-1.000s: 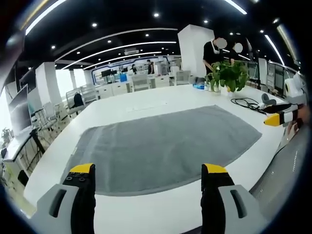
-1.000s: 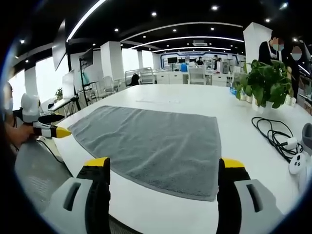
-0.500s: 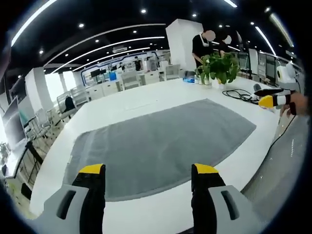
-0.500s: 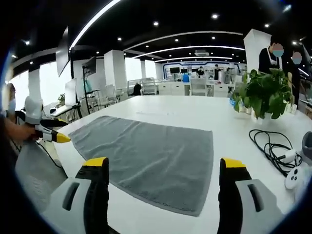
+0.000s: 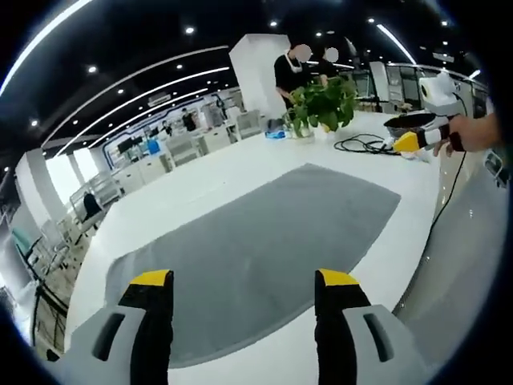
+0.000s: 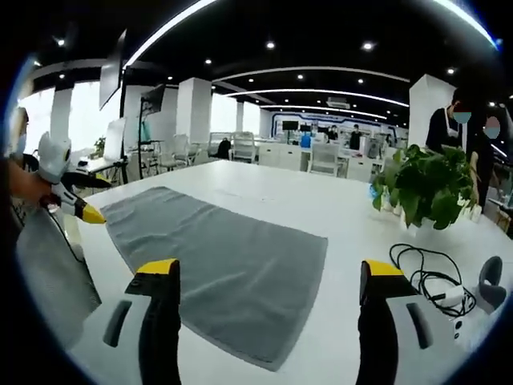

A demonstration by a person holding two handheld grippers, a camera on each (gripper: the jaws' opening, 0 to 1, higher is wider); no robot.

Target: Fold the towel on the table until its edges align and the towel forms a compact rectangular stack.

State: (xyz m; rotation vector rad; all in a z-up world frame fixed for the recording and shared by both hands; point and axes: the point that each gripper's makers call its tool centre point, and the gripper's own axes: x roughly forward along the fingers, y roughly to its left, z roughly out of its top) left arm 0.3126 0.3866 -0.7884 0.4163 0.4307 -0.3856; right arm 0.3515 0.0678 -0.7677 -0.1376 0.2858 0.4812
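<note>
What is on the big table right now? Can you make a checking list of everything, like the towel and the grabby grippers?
Surface: wide white table, smooth, mostly bare.
Job's things: grey rectangular terry towel, spread flat in one layer, not yet folded.
Clutter: green leafy potted plant at the table's far side; small white device beside the cable.
Grippers: left gripper open, above the towel's near edge, holding nothing; right gripper open, above the towel's corner, holding nothing.
Cables: black coiled cable on the table near the plant, apart from the towel.
Surroundings: open office with white desks and chairs, ceiling light strips, people standing behind the plant.
</note>
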